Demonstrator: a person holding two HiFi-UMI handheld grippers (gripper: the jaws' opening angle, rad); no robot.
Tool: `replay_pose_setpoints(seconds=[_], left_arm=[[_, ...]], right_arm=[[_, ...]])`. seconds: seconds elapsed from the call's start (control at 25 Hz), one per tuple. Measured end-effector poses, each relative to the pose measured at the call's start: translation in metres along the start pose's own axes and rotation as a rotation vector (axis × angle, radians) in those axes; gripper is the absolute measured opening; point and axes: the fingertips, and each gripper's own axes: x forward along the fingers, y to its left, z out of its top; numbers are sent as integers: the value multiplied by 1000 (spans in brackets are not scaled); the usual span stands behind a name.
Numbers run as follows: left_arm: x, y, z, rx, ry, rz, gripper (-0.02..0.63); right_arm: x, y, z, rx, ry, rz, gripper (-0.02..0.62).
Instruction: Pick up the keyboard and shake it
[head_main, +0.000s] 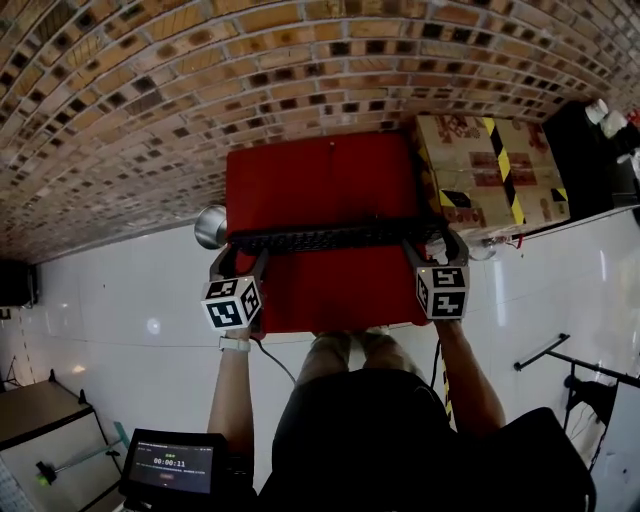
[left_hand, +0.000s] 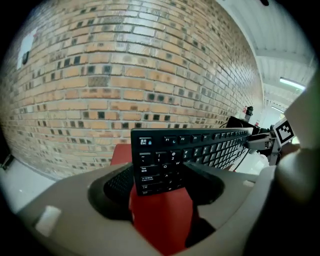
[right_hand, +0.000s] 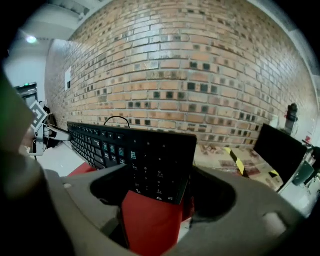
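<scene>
Black keyboard (head_main: 335, 238) held up above the red table (head_main: 320, 180), left tongs (head_main: 238, 250) closed on its left end, right tongs (head_main: 436, 248) closed on its right end, brick wall (head_main: 150, 100) behind, cardboard box (head_main: 490, 170) beside the table.

- keyboard (head_main: 335, 237): plain black, small white legends on the keys
- worktop (head_main: 320, 180): solid bright red
- wall (head_main: 200, 80): tan and orange brick with darker bricks sprinkled in
- cardboard box (head_main: 470, 165): brown, with yellow-and-black striped tape (head_main: 503, 165)
- left tool (head_main: 238, 260) and right tool (head_main: 437, 250): grey, and their cubes (head_main: 232, 303) carry black-and-white square markers
- floor (head_main: 130, 300): glossy white
</scene>
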Motion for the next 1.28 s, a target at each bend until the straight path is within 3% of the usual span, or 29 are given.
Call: replay_pose_setpoints(seconds=[0.28, 0.68, 1.04, 1.28], left_arm=[[-53, -17, 77, 44, -212, 24, 313], [-122, -51, 173, 110, -465, 32, 318], [-177, -76, 233, 182, -644, 67, 318], [-195, -81, 251, 207, -715, 89, 318]], right_arm=[[-47, -12, 82, -58, -227, -16, 354], [-121, -32, 184, -131, -462, -42, 356], [-176, -43, 237, -137, -688, -63, 356], [-191, -44, 254, -152, -771, -69, 356]])
